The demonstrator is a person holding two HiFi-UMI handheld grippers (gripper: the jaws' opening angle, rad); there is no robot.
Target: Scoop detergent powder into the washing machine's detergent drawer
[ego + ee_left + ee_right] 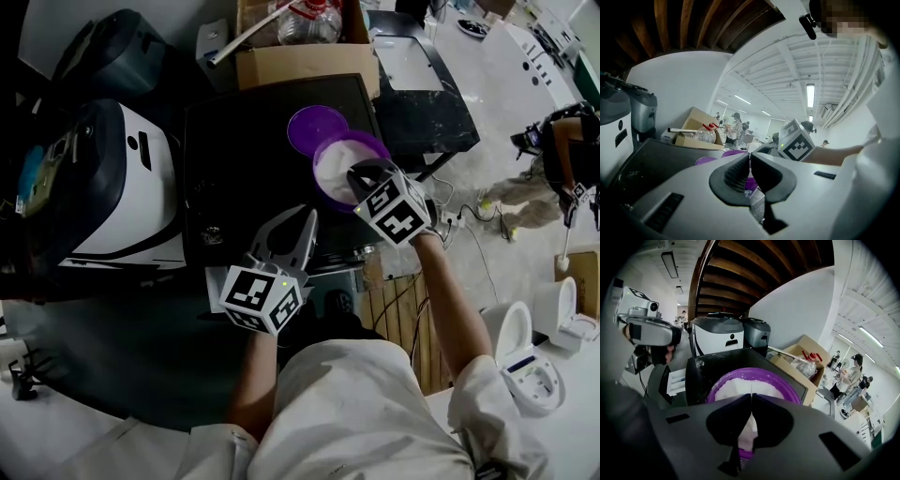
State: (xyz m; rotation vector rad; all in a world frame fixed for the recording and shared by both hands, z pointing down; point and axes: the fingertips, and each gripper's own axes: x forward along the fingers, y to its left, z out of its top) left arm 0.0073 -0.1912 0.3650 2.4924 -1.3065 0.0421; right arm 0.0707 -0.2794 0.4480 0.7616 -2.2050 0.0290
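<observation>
Hovering two closed grippers by a bowl of powder.

Holding the right gripper (356, 178) over the round purple bowl (325, 153) sitting on the washing machine (244, 150), right of centre on its flat black top, dark jaws pressed tip to tip and gripping nothing visible. Looking down those jaws at white detergent powder (740, 387), fine and matte, filling the smooth plastic bowl nearly to its rim. Poising the left gripper (307, 217) nearer, above the top's near edge, ribbed dark pads meeting and empty (pale grey fingers tapering to a point). Noting a flat round purple lid (317, 125) just beyond the bowl, contact unclear, and a brown cardboard box (300, 64) farther back.
</observation>
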